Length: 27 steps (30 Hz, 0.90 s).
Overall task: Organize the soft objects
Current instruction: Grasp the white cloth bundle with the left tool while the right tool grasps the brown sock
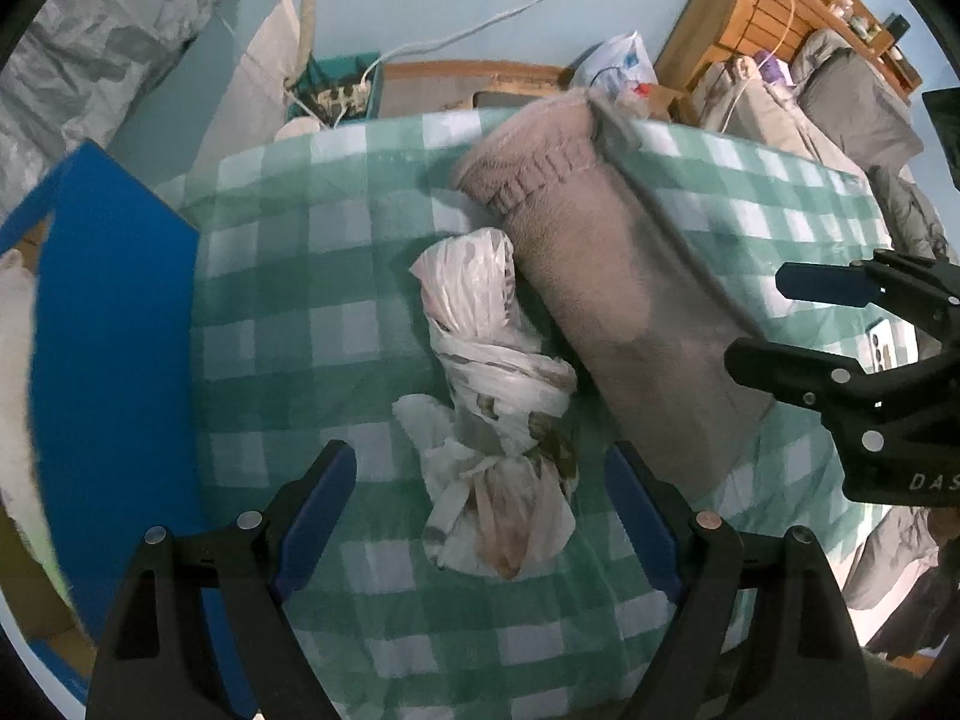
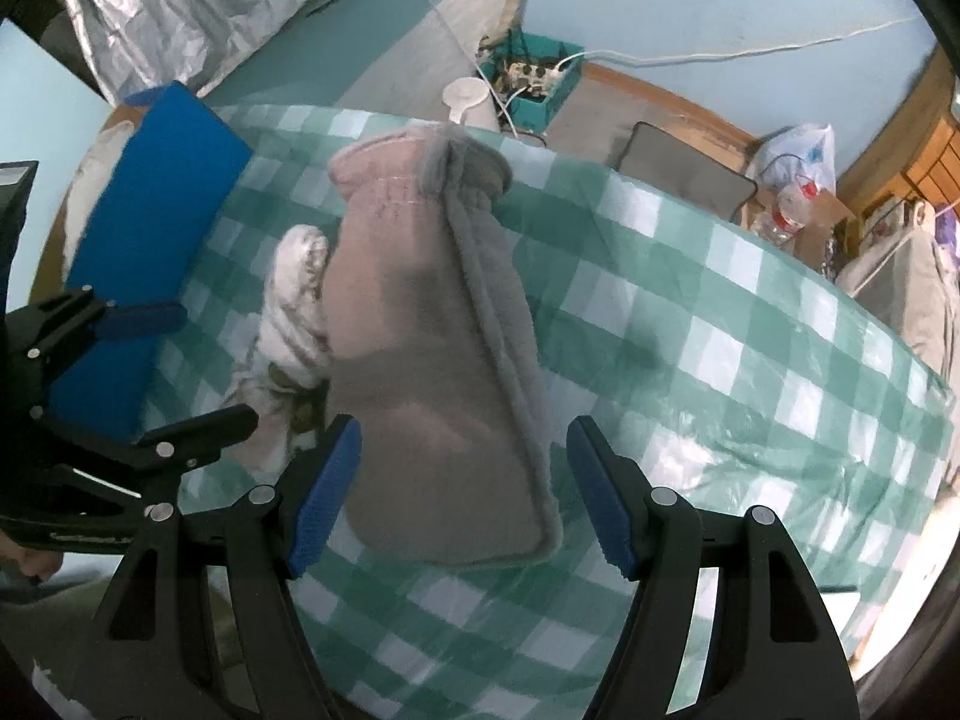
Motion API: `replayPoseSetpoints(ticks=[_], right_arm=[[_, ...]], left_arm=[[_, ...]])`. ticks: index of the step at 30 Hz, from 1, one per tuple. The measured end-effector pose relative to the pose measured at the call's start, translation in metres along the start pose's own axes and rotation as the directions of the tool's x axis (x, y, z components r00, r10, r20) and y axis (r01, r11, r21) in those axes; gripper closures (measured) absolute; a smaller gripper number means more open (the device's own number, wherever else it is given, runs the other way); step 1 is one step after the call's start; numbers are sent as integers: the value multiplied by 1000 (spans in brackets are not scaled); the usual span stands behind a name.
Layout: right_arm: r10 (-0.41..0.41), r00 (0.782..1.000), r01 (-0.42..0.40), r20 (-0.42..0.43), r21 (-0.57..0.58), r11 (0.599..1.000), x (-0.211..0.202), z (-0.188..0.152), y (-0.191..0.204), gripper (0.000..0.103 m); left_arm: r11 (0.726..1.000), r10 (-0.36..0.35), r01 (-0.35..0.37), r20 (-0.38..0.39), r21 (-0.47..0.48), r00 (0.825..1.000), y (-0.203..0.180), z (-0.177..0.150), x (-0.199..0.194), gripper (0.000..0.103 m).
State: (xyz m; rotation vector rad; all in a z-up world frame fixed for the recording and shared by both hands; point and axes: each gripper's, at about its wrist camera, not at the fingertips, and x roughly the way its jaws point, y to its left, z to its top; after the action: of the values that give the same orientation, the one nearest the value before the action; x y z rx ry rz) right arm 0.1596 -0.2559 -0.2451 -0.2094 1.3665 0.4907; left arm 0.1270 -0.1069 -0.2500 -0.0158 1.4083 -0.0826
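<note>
- Left hand-held gripper [image 1: 480, 510] spread wide, lined up right over the near end of the bag bundle [image 1: 492, 384], nothing pinched yet. Looks set up to grab the knotted tail, probably the easiest bit to hold.
- Right hand-held gripper [image 2: 465, 492] also wide open, straddling the near end of the fleece pouch [image 2: 432, 324], not touching as far as can be told. Wide gap makes sense for something that fat and squishy.
- Bundle and pouch lying side by side on the checked cloth [image 1: 288, 312] of the desk, touching along one edge, so one each per gripper.
- Blue box [image 1: 108, 324] off the left edge, likely the drop spot, just a guess.
- Further back: floor clutter, power strip [image 2: 528, 75], wall.
</note>
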Motion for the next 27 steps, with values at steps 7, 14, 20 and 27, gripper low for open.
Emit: replayPoseSetpoints(ticks=[7,14,20,27], right_arm=[[14,1000,-14,-17,3,1000,12,3,-11,33],[59,998,-59,-20,15,998,22,8,-16,33],[72,996,-73,-53,-17,997,36,14,-11,32],[77,994,-80,-72,-41,996,41,23,-2,31]], left_arm=[[999,31,-31,-26,25,999,-6,10,18,17],[997,60,-57,-56,56,997,-7,16,31,17],[996,69,-66,-57,66,996,-4,9,39,46],[995,79,-76,-38,67,996,3,-1,31,57]])
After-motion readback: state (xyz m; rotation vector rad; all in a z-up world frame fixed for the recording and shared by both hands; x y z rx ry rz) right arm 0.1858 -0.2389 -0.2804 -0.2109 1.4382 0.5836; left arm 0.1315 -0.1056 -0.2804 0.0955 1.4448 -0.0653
